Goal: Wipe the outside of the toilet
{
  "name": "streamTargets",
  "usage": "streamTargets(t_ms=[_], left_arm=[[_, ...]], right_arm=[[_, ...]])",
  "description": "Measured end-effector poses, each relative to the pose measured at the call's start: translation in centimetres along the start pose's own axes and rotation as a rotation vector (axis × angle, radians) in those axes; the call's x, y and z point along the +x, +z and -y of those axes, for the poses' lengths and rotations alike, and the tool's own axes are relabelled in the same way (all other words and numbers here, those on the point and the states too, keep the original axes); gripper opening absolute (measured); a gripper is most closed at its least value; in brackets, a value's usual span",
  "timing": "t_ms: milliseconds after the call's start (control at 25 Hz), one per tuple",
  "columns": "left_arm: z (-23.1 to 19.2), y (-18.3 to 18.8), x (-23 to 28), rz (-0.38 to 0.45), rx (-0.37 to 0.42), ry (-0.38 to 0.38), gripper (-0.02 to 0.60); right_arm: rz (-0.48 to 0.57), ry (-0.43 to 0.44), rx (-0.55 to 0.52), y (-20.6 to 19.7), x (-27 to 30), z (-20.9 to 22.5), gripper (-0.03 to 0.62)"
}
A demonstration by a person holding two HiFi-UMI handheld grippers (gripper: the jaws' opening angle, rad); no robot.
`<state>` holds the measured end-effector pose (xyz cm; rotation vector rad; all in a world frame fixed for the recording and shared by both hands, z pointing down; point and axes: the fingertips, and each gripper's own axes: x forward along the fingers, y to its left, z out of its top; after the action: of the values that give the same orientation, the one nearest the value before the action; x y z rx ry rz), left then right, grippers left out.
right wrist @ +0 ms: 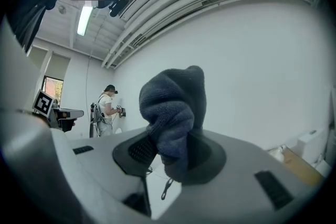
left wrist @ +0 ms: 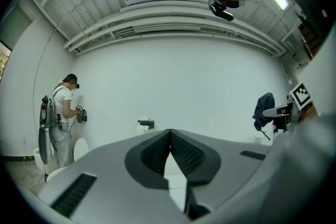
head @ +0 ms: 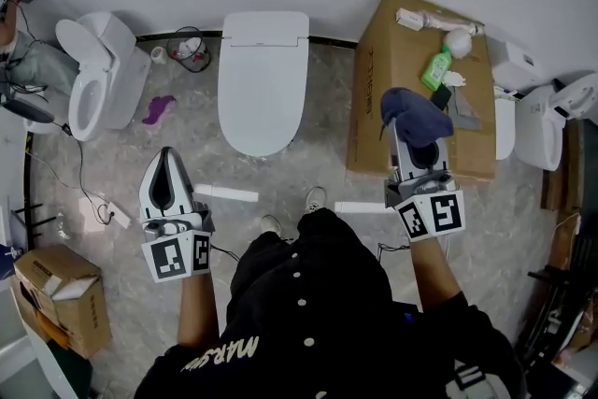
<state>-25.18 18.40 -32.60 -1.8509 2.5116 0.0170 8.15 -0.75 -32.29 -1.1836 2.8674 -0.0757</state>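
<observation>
A white toilet (head: 263, 79) with its lid down stands against the far wall, straight ahead of me. My right gripper (head: 412, 128) is raised over the cardboard box and is shut on a dark blue cloth (head: 415, 116), which bunches up above the jaws in the right gripper view (right wrist: 173, 113). My left gripper (head: 166, 162) hangs over the floor to the left of the toilet, its jaws shut with nothing between them (left wrist: 169, 136). Both grippers point up toward the wall.
A large cardboard box (head: 392, 79) right of the toilet carries a green bottle (head: 435, 68) and other items. Another toilet (head: 98, 75) with its lid up stands at far left, a purple rag (head: 158, 108) beside it. More fixtures (head: 537, 117) stand at right. Another person (left wrist: 60, 118) stands by the wall.
</observation>
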Motion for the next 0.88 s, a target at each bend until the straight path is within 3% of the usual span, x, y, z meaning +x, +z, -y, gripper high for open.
streamTargets(t_ms=[440,880], left_arm=[[3.4,-0.7,2.8,-0.025,0.025,0.049,0.011],[4.1,-2.3,5.8,-0.029,0.037,-0.081,0.011]], right_arm=[[-0.060,0.134,-0.019,-3.5,4.5,3.3,0.120],[-0.077,0.146,-0.053,-7.2,8.4,3.1,0.120]])
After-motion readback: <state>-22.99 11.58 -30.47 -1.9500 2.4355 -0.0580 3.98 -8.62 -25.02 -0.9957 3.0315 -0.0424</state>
